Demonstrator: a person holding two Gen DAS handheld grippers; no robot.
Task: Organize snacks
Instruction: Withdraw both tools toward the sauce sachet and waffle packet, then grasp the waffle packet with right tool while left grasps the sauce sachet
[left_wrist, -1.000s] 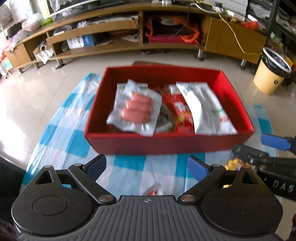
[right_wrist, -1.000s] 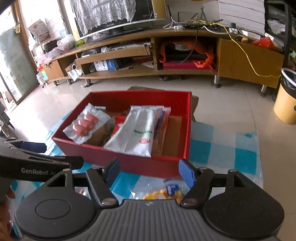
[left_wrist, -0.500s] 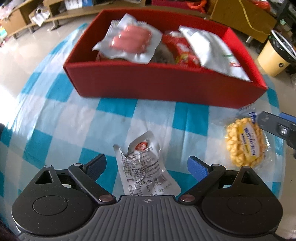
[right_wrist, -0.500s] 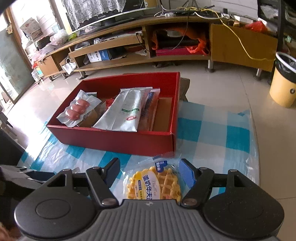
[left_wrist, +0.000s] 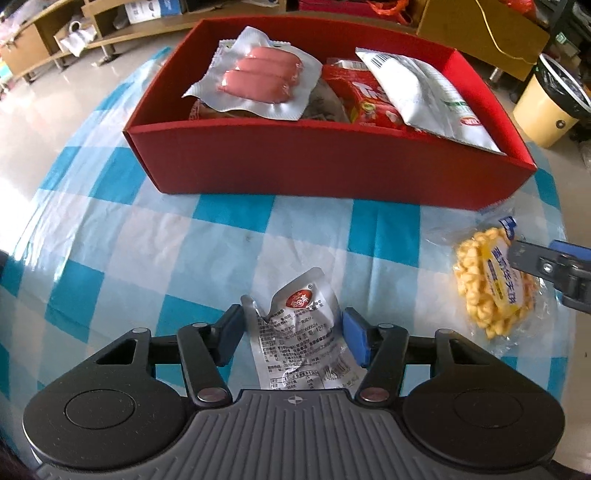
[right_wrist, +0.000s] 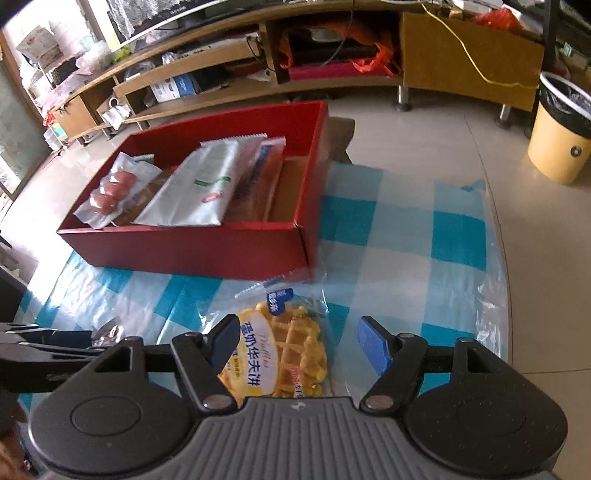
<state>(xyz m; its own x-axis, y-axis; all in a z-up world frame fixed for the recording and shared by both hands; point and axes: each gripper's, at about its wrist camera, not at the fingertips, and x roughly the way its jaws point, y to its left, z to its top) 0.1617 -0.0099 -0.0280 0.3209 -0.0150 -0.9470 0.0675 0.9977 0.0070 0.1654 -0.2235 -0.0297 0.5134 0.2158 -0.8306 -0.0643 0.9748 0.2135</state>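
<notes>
A crumpled silver snack packet lies on the blue-checked cloth in front of the red box. My left gripper points down over it, jaws closing, and both pads meet the packet's side edges. A yellow waffle pack lies near the box's right corner. My right gripper straddles it and is open, the right pad clear of the wrapper. The waffle pack and the right gripper's tip also show in the left wrist view. The box holds a sausage pack and several other packets.
The round table's edge curves close on the right. A yellow bin stands on the floor beyond it. A long wooden TV cabinet runs along the back. My left gripper shows at the left of the right wrist view.
Both grippers tipped down from the box toward the cloth. The left jaws narrowed from wide open onto the silver packet. The right gripper came lower and closer over the waffle pack.
</notes>
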